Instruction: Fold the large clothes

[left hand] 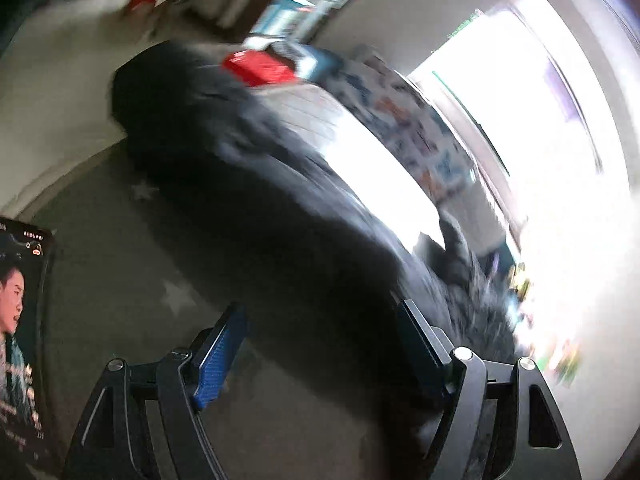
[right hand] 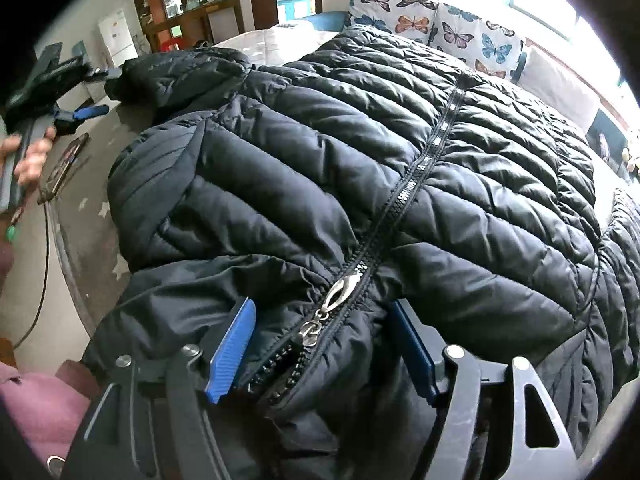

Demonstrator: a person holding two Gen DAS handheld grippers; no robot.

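Left gripper at 9 o'clock, held off bed, jaws apart, nothing between. Black quilted puffer jacket, shiny, ribbed, spread flat over bed centre. Right gripper at 6 o'clock, released, blue ridged pads straddling collar w/ metal zip pull.

A grey star-patterned bed bears the black puffer jacket and a phone.

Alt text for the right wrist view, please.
A black quilted puffer jacket lies zipped, front up, on a bed, its silver zipper pull between the right gripper's open blue-padded fingers. Butterfly-print pillows sit behind.
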